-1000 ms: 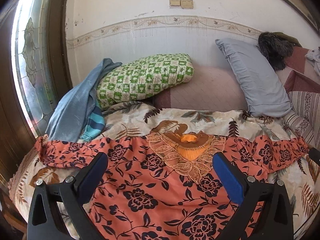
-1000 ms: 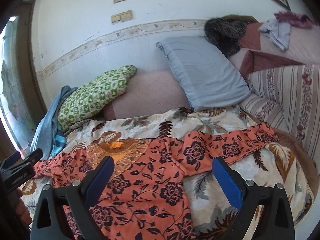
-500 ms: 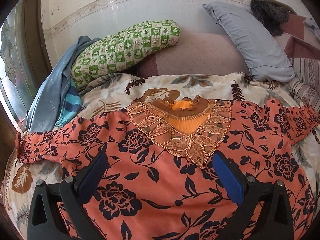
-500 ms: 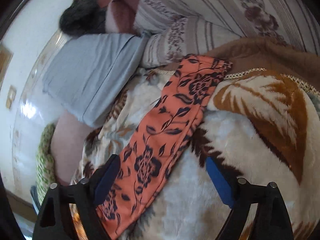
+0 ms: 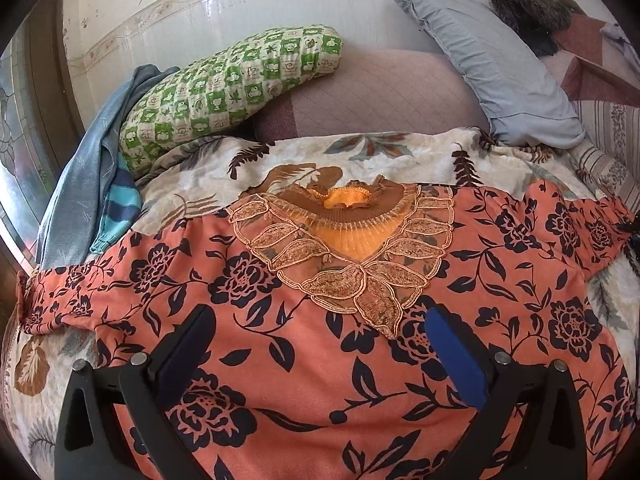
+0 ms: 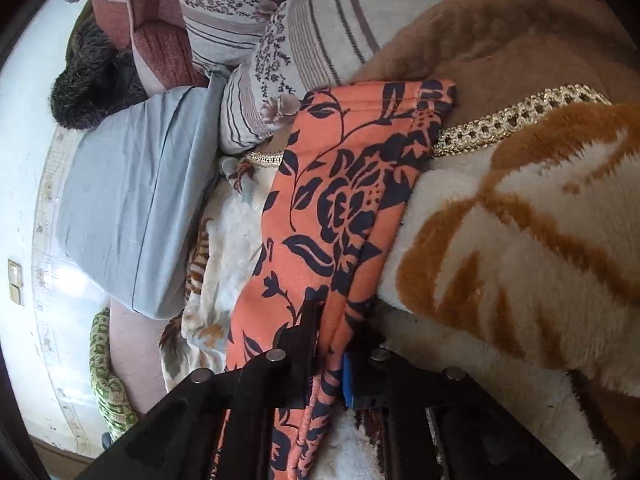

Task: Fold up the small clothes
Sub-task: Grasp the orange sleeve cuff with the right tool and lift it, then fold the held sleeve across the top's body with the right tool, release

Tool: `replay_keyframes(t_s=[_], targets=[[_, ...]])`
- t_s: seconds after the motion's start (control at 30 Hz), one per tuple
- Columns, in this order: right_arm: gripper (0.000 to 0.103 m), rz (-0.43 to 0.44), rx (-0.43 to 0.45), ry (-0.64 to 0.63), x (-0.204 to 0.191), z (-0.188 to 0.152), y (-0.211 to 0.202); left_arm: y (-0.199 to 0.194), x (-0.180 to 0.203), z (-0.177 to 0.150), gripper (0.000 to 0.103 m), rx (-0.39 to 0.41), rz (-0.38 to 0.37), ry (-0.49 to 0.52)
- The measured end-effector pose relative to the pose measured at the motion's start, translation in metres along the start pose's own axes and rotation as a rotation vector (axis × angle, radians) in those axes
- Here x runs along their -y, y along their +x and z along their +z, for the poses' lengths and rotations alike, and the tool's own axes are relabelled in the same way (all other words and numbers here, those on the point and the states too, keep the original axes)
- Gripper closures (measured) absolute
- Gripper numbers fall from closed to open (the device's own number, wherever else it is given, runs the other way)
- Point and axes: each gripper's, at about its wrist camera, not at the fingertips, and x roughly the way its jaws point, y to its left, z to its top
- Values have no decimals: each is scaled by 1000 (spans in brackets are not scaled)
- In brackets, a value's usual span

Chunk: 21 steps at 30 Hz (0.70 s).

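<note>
An orange blouse (image 5: 304, 344) with dark flowers and a lace collar (image 5: 352, 264) lies flat, front up, on the bed, both sleeves spread out. My left gripper (image 5: 320, 344) is open just above its chest, below the collar, holding nothing. My right gripper (image 6: 334, 344) is shut on the blouse's right sleeve (image 6: 340, 208), pinching the cloth a little way back from the cuff. The right gripper's tip shows as a small dark shape at the far right edge of the left wrist view (image 5: 632, 236).
A plush leaf-print blanket (image 5: 368, 156) covers the bed. A green checked pillow (image 5: 228, 92), a grey pillow (image 5: 496, 68) and blue clothes (image 5: 88, 176) lie by the tiled wall. Striped bedding (image 6: 320, 32) and a brown blanket (image 6: 520, 40) are beyond the sleeve's cuff.
My right gripper has moved in over the right sleeve and shut on it. My left gripper has come lower and closer over the blouse's chest, still open.
</note>
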Motion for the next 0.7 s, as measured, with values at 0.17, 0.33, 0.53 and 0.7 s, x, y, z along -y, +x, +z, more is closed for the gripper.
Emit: replay_keyframes(t_s=[0.17, 0.33, 0.53, 0.7], targets=[[98, 106, 42, -129, -55, -18, -25, -12, -13, 2, 0, 26, 11, -53], [97, 338, -37, -276, -139, -80, -50, -26, -40, 5, 0, 63, 55, -123], [97, 456, -246, -536, -236, -207, -46, -36, -93, 2, 0, 72, 127, -228], [97, 409, -400, -814, -281, -334, -22, -37, -140, -3, 0, 58, 184, -318]])
